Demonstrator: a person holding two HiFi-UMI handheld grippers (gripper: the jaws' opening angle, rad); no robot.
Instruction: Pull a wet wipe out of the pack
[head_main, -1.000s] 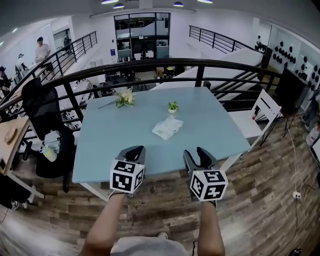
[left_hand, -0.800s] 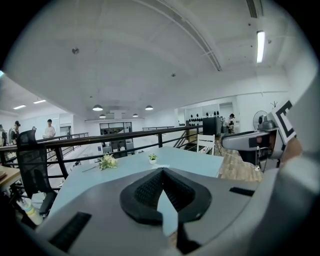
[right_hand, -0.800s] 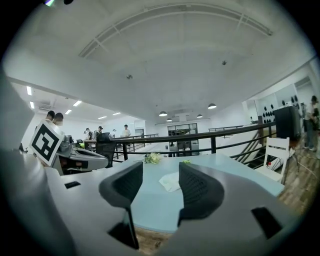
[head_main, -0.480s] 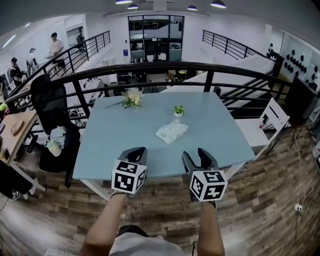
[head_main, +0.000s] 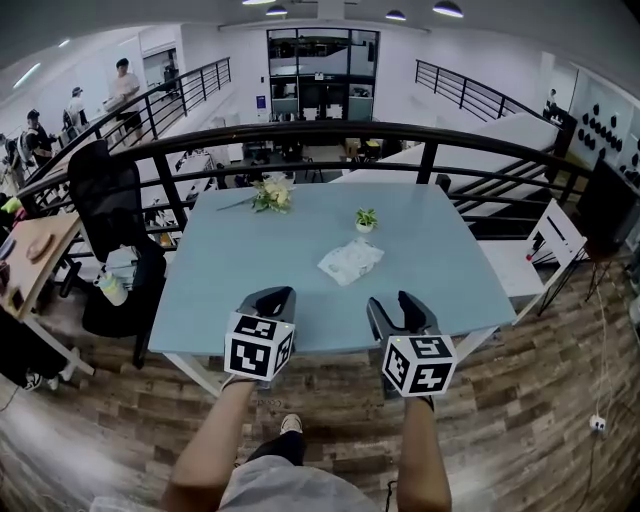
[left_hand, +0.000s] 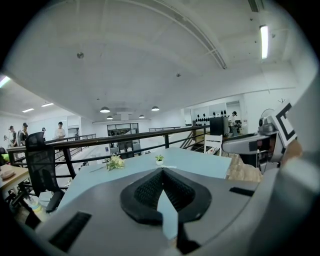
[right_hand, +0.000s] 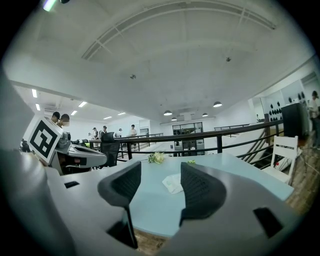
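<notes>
A white wet wipe pack (head_main: 350, 262) lies flat near the middle of the light blue table (head_main: 230, 270); it also shows in the right gripper view, the pack (right_hand: 173, 183) framed between the jaws but far off. My left gripper (head_main: 273, 297) hovers at the table's front edge, left of the pack, and its jaws meet, the left gripper (left_hand: 161, 171) shut on nothing. My right gripper (head_main: 392, 303) hangs beside it at the same edge. The right gripper (right_hand: 159, 172) stands open; its jaws have just been opening, with nothing between them.
A small potted plant (head_main: 366, 219) and a bunch of flowers (head_main: 272, 194) stand on the table's far part. A black railing (head_main: 330, 130) runs behind the table. A black office chair (head_main: 105, 200) is at the left, a white chair (head_main: 545, 245) at the right.
The head view has drifted, so the table and pack sit slightly lower and further right in the picture. Both grippers keep their places at the front edge.
</notes>
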